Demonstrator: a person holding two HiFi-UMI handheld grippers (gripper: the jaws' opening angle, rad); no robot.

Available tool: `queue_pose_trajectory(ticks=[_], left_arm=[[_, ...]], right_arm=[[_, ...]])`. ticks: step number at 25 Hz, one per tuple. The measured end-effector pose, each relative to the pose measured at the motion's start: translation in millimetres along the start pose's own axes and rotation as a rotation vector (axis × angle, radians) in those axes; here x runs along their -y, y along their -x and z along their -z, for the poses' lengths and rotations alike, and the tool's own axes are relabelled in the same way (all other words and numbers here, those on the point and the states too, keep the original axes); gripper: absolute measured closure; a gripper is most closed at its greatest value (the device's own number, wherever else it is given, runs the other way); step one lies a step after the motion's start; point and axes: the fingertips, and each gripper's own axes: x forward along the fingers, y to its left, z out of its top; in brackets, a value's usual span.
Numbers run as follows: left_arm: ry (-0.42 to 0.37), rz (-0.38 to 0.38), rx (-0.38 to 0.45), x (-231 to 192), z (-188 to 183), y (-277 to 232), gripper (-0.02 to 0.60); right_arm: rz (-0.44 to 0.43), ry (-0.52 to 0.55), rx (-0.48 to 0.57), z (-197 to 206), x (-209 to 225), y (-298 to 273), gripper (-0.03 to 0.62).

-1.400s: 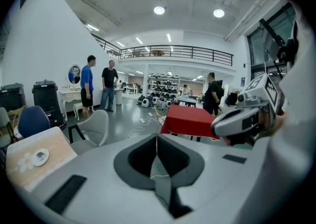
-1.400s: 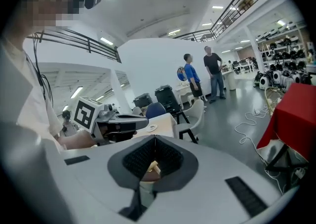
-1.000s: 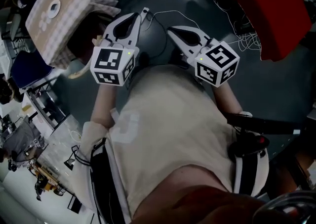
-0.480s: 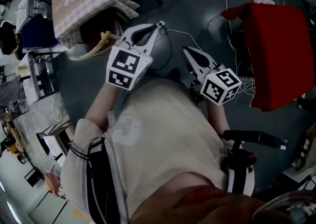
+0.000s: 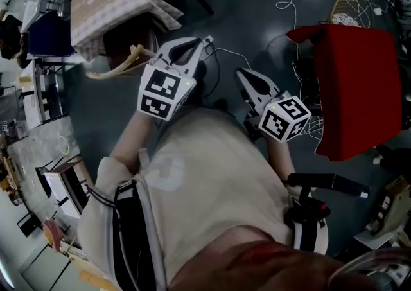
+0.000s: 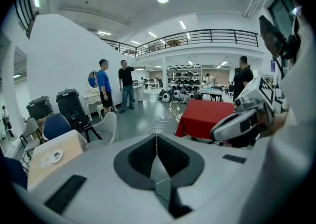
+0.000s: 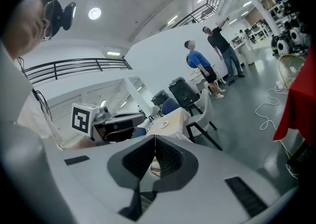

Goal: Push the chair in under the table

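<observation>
Left gripper (image 5: 205, 41): clenched with nothing between the jaws, held at upper centre of the head view and pointed toward the top of the frame.
Right gripper (image 5: 239, 73): likewise clenched and empty, held just right of centre, apart from the left one.
Table (image 5: 125, 10): seen at upper left of the head view, covered with a pale checked cloth.
Chair (image 7: 207, 104): a white shell on dark legs is seen right of centre in the right gripper view, just beside the table and not tucked under it.
Contact: neither gripper is seen touching the chair; both are held well apart from it over open floor.
Done: nothing of the push can be read as done, since the seat is seen outside the table's edge.
Left: the chair is to be reached, a closed gripper is to be set against its back, and the chair is to be slid in under the table.
Unclear: a pale curved piece (image 5: 119, 68) is seen at the table's lower edge; what it is cannot be told.
</observation>
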Motion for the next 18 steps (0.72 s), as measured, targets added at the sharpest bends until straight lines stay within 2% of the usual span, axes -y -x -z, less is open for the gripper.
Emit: queue_pose_trajectory(ticks=[7,10,14,18], left_arm=[[-0.003,0.047,0.023,-16.9,-3.0,-20.5,0.572],[0.008,0.061,0.03,-30.8,-1.9,-31.9,0.572],[0.048,0.072,0.047,-68.1,-5.2,-50.5,0.572],[0.098,0.103,0.075,-110.6,-16.2,-66.9,0.572]], right_arm=[[0.073,-0.018,0.002,-4.8,18.5,-6.2,0.582],[0.107,-0.062,-0.005,-4.5,30.3,-13.7,0.582],[0.141,-0.133,-0.021,-18.8,47.2,-39.6,0.582],[0.167,-0.144,-0.034,-46.4,53.6,-76.2,0.582]])
